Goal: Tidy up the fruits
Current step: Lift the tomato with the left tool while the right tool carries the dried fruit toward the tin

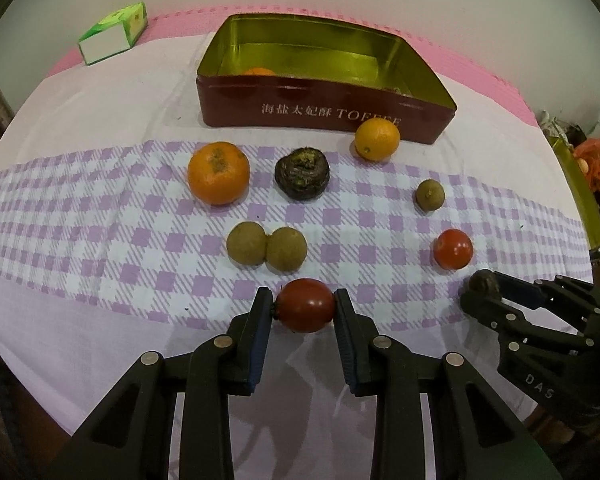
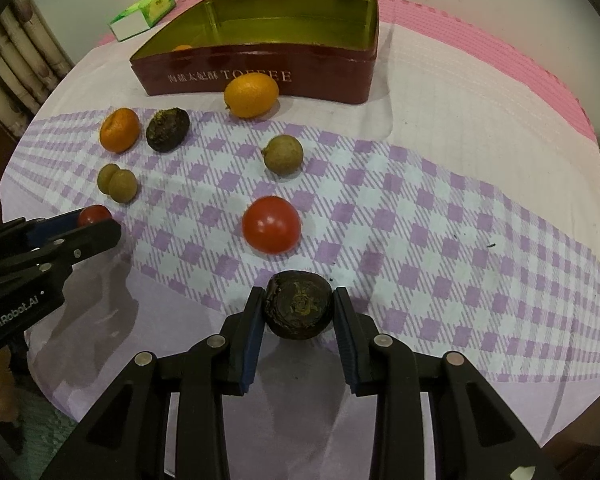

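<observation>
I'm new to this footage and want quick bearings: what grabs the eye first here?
Each gripper pinches a fruit at the near edge of the checked cloth: the left gripper holds a red tomato, the right gripper a dark brown water chestnut. Behind the scattered fruit sits an open maroon toffee tin with one orange fruit inside.

You have two red tomatoes (image 1: 305, 306) (image 1: 453, 249), three brown longans (image 1: 246, 245) (image 1: 287, 249) (image 1: 430, 195), three orange citrus fruits outside the tin (image 1: 219, 172) (image 1: 377, 139) and inside it (image 1: 260, 71), two dark water chestnuts (image 1: 302, 174) (image 2: 298, 306), one tin (image 1: 324, 108) and one green carton (image 1: 114, 32).
</observation>
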Motion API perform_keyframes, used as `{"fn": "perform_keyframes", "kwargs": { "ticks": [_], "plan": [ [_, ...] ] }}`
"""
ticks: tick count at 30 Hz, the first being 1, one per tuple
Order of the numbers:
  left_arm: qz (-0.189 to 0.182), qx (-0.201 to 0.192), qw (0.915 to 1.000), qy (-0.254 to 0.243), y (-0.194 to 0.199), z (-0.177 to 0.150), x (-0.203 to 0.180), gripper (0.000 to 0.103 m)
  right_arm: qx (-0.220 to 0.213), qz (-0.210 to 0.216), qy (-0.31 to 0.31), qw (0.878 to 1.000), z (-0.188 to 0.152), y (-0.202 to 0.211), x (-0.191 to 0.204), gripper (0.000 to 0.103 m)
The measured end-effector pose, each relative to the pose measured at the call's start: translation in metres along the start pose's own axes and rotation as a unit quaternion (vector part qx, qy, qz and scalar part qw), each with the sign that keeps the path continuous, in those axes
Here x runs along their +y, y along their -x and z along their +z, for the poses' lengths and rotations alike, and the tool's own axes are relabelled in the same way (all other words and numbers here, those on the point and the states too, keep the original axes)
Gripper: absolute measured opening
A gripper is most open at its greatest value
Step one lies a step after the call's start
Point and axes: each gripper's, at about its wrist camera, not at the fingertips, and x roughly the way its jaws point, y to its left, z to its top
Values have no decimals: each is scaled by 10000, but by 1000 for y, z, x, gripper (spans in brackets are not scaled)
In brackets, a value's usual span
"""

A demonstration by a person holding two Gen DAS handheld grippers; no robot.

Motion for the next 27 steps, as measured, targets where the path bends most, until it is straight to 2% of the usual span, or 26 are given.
{"fn": "perform_keyframes", "kwargs": {
  "ticks": [10, 18, 27],
  "plan": [
    [43, -362, 9993, -26, 15, 17, 10, 32, -333, 17, 73, 9994, 27, 24, -1, 31],
    [155, -774, 9969, -28, 33, 54, 18, 32, -611, -1, 133, 9980, 53, 35, -4, 31],
    [160, -1220, 9924, -95, 40, 102, 21, 32, -1012, 107, 99, 9948, 103, 42, -9, 31]
  ]
}}
